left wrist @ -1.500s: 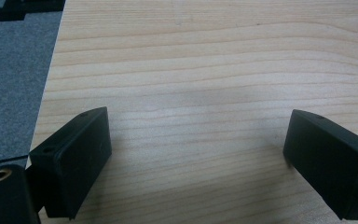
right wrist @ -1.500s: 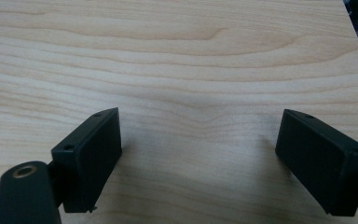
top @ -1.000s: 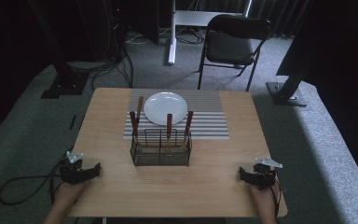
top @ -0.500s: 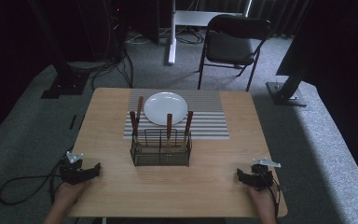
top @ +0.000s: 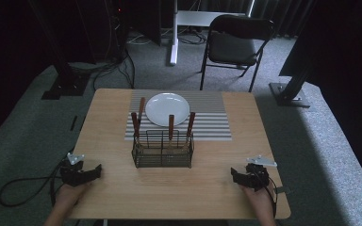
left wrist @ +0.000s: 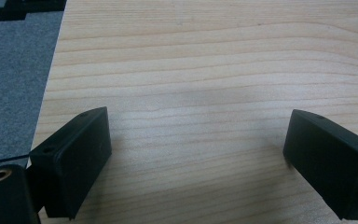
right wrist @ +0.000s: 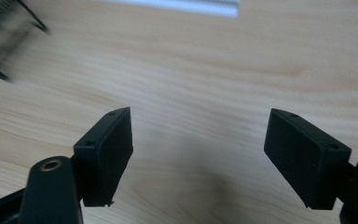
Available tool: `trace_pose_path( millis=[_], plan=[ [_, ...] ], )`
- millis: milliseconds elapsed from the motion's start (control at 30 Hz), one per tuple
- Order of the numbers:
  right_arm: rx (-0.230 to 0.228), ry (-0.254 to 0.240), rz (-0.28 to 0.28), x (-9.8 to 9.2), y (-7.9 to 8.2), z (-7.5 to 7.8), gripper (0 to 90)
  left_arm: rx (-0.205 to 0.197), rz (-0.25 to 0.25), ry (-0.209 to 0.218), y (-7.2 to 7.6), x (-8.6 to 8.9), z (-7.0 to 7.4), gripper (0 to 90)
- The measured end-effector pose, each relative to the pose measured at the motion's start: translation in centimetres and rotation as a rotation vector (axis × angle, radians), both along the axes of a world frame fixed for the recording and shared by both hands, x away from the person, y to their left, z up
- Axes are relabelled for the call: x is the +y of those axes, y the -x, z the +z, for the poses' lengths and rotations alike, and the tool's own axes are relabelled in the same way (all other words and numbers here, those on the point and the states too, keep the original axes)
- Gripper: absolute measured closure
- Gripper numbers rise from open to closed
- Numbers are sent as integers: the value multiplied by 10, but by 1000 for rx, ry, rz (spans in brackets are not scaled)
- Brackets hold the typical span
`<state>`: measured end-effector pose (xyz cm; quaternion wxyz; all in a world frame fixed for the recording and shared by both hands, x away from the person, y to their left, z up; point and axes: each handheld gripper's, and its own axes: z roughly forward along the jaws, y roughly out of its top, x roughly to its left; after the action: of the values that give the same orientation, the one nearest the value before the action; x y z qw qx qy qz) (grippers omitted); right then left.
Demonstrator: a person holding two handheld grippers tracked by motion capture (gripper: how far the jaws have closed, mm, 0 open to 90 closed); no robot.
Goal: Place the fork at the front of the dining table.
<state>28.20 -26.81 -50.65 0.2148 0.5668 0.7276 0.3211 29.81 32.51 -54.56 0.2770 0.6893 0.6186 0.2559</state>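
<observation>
A pale wooden desk (top: 122, 197) with visible grain is seen on grey carpet (top: 23, 136) in a dim room. A striped grey-and-white mat (top: 207, 123) is laid across its far half, and a white plate (top: 167, 108) is set on the mat. Just near of the plate, at the mat's near edge, a black wire basket (top: 162, 150) is placed, with four brown-handled utensils (top: 170, 127) standing up from it. Beyond the desk a black folding chair (top: 233, 44), a white post (top: 173, 35), dark stands and loose cables on the floor are seen. The left gripper (top: 81, 172) is held at the near left edge of the desk, its fingers (left wrist: 77, 158) spread wide over bare wood. The right gripper (top: 249, 177) is held at the near right, its fingers (right wrist: 107, 151) also spread wide and gripping nothing.
</observation>
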Motion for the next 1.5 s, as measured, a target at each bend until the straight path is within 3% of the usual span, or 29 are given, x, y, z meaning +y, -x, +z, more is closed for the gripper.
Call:
trace_pose_path(
  millis=[133, 600, 967, 1500],
  plan=[
    [-34, -38, 39, 11, 2, 15, 236, 0, 0, 0, 0, 0, 0, 74],
    [-115, -85, 128, 55, -1, 54, 240, 0, 0, 0, 0, 0, 0, 75],
    [-159, -125, 180, 79, -9, 75, 241, 0, 0, 0, 0, 0, 0, 74],
    [-208, -143, 189, 122, -39, 91, 253, -4, 1, 2, 0, 0, 0, 74]
  ],
)
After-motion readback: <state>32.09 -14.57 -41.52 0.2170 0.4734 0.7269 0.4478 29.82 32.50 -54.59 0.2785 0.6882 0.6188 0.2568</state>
